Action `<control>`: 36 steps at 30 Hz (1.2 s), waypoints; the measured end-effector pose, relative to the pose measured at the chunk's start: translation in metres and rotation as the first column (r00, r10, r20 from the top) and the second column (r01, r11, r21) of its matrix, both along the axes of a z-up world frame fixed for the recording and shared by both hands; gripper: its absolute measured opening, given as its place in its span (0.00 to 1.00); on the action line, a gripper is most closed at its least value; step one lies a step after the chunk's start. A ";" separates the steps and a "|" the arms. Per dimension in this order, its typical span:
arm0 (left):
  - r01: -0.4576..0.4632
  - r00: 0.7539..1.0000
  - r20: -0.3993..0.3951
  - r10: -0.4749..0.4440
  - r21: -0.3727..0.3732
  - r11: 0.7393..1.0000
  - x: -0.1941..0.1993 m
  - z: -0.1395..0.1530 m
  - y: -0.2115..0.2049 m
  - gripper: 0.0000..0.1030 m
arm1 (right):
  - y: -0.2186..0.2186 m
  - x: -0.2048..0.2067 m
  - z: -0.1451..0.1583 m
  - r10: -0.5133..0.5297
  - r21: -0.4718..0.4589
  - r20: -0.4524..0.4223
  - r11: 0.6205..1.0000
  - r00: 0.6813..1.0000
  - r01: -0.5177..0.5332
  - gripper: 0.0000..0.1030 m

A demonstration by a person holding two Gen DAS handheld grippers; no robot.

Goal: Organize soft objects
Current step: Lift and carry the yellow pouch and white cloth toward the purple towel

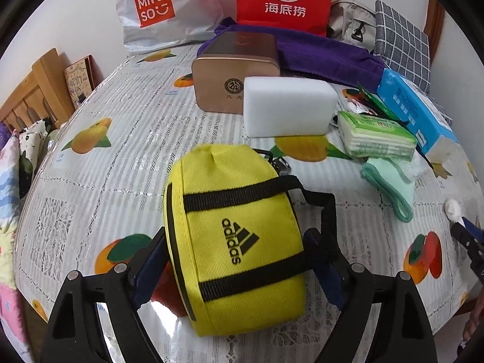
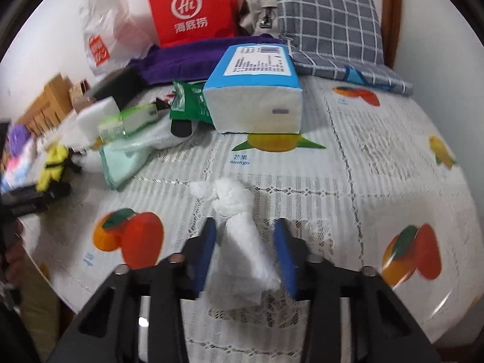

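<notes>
Left tool is spread around the yellow bag. Right tool is spread around the tissue wad, so pinch mid-wad, gently.

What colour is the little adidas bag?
The bag is bright yellow with black straps, clearest in the left wrist view.

Yellow pouch reads "adidas"; white bag "MINISO".

Crumpled white tissue is seen lying on fruit-print tablecloth btwn blue pads of right gripper; left pad is touched, right pad stands apart. Blue tissue pack & green cloth are seen behind.
</notes>
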State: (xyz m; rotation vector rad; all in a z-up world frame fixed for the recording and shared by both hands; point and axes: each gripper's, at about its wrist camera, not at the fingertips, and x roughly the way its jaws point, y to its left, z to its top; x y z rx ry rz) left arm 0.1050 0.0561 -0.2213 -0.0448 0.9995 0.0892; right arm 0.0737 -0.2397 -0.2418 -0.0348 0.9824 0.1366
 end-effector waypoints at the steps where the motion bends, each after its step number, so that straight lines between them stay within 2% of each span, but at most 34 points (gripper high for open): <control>1: -0.005 1.000 0.003 0.005 0.010 1.000 0.001 0.001 0.000 0.76 | 0.001 0.000 0.000 0.007 -0.008 0.000 1.000 1.000 -0.007 0.14; 6: -0.003 1.000 -0.009 0.003 0.007 1.000 0.007 0.006 0.001 0.68 | -0.006 0.003 0.007 0.011 0.037 -0.012 0.999 1.000 -0.010 0.12; 11: -0.003 1.000 0.004 0.003 -0.026 1.000 0.009 0.019 0.004 0.68 | -0.013 0.007 0.027 -0.002 0.060 0.009 0.998 1.000 0.001 0.12; 13: -0.009 1.000 0.005 0.009 -0.030 1.000 0.010 0.025 0.006 0.68 | -0.012 0.011 0.032 0.005 0.043 -0.010 0.999 1.000 -0.004 0.12; 15: -0.011 1.000 0.013 0.012 -0.032 0.999 0.011 0.032 0.007 0.68 | -0.012 0.010 0.043 -0.007 0.027 0.032 1.000 0.999 0.006 0.12; 19: 0.002 0.999 0.039 -0.001 -0.038 0.999 0.014 0.052 0.006 0.68 | -0.015 0.017 0.059 -0.012 0.084 0.039 0.996 0.999 0.009 0.12; 26: 0.017 0.996 0.090 -0.015 -0.026 1.000 0.022 0.086 0.004 0.68 | -0.014 0.038 0.080 -0.001 0.076 0.039 0.997 0.999 -0.002 0.13; 36: 0.002 0.991 0.137 0.000 -0.012 1.000 0.051 0.123 0.006 0.68 | -0.012 0.079 0.120 -0.021 0.058 0.100 0.998 0.995 0.015 0.13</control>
